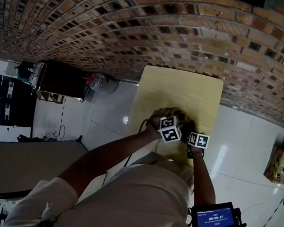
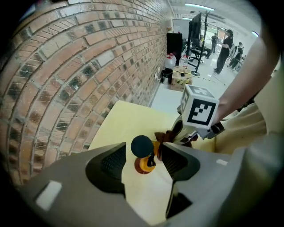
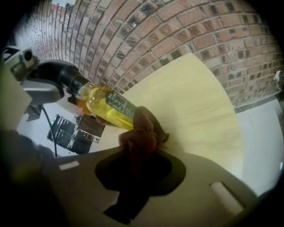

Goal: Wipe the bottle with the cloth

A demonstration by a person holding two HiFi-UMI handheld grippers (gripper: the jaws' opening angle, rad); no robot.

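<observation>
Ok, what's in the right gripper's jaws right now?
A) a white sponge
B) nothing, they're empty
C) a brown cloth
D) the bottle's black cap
C: the right gripper view shows the right gripper closed on a bunched brown cloth, which sits against the side of the yellow bottle.

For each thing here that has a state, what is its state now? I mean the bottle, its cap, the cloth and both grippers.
bottle: holds yellow liquid; the cloth touches its side.
cap: on the bottle, closed.
cloth: bunched up, against the bottle.
left gripper: open; its fingers stand either side of the cap and do not press it.
right gripper: shut on the cloth.
</observation>
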